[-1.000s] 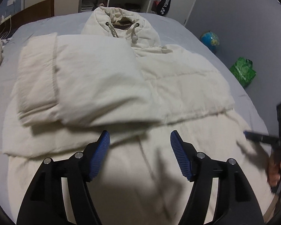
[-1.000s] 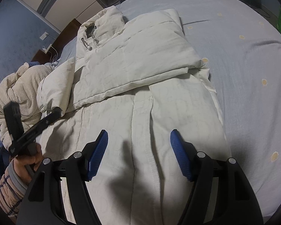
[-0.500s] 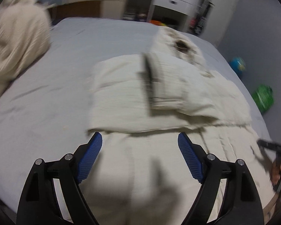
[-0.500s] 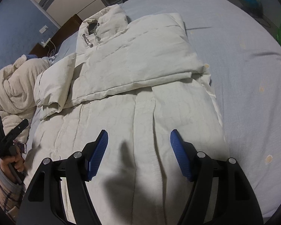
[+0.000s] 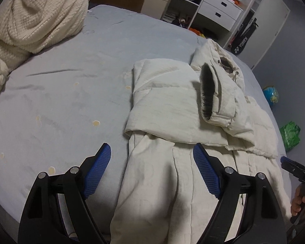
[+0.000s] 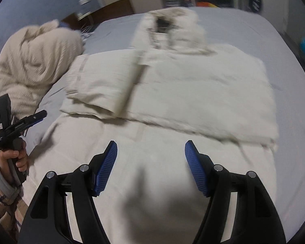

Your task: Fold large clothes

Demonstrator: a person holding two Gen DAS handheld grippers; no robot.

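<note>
A cream padded coat (image 5: 172,105) lies flat on the grey-blue bed (image 5: 71,81), hood (image 5: 223,61) at the far end and both sleeves folded across the chest. My left gripper (image 5: 152,162) hovers open over the coat's lower left edge, one pad above the sheet and the other above the coat. In the blurred right wrist view, my right gripper (image 6: 151,158) hangs open above the coat's (image 6: 193,93) lower middle, with nothing between its pads. Each view shows the other gripper at its edge: the right one (image 5: 294,168) and the left one (image 6: 20,124), each in a hand.
A heap of cream knitted blanket (image 5: 30,20) fills the bed's far left corner. Beyond the bed stand white drawers (image 5: 217,10) and a black racket bag (image 5: 244,38). On the floor at the right are a globe (image 5: 271,96) and a green bag (image 5: 290,136).
My left gripper has swung left, from over the coat's middle to its left edge, and its jaws have widened. My right gripper has rolled and shifted, now facing the coat squarely.
</note>
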